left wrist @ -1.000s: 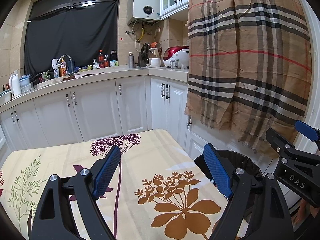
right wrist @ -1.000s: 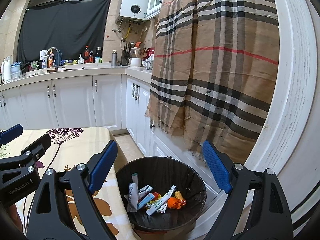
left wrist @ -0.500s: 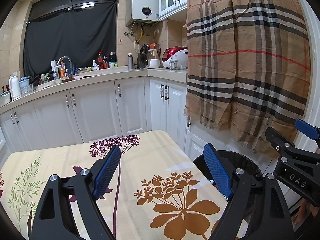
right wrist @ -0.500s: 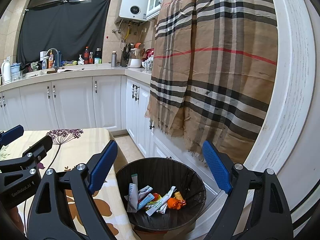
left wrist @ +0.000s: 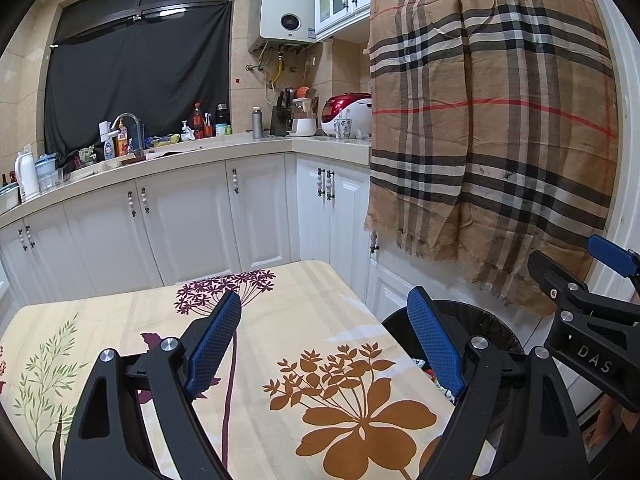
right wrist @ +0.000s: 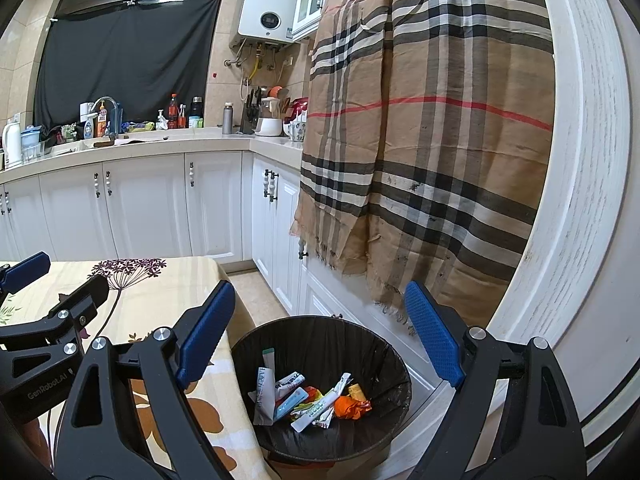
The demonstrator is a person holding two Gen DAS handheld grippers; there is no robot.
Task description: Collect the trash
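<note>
Starting nearest, found the left gripper [left wrist: 324, 308] spread wide over the table [left wrist: 304, 292], its blue pads [left wrist: 214, 340] well apart and gripping nothing. Saw only the flowered tablecloth [left wrist: 360, 408] between those jaws, with brown and purple blooms printed on cream. Found the right gripper [right wrist: 320, 296] just as wide, likewise holding nothing, poised above the black-lined bin [right wrist: 320, 332] and pointing slightly downward. Noted both tools side by side, each catching the edge of the other's view.

Located the trash [right wrist: 312, 396] at the bottom of the bin, heaped together: a white tube [right wrist: 264, 388], a blue sachet [right wrist: 290, 398], a long white stick pack [right wrist: 320, 404] and a crumpled orange wrapper [right wrist: 350, 406]. Placed the bin on the floor just beside the table's right edge and close against the white lower cabinets [right wrist: 280, 232].

Looked past the bin to a tan plaid cloth [right wrist: 420, 140] with black, white and red stripes, hanging down over the cabinet fronts, fringe just above the bin's far rim. Followed the pale countertop [left wrist: 200, 156] round the corner, crowded with a red rice cooker [left wrist: 346, 110], a knife block [left wrist: 280, 118], bottles [left wrist: 197, 120], a faucet [left wrist: 128, 120] and a white kettle [left wrist: 26, 176]. Ended farthest back at a white water heater [left wrist: 286, 0] on the tiled wall, beside a black curtain [left wrist: 136, 80] covering the window.
</note>
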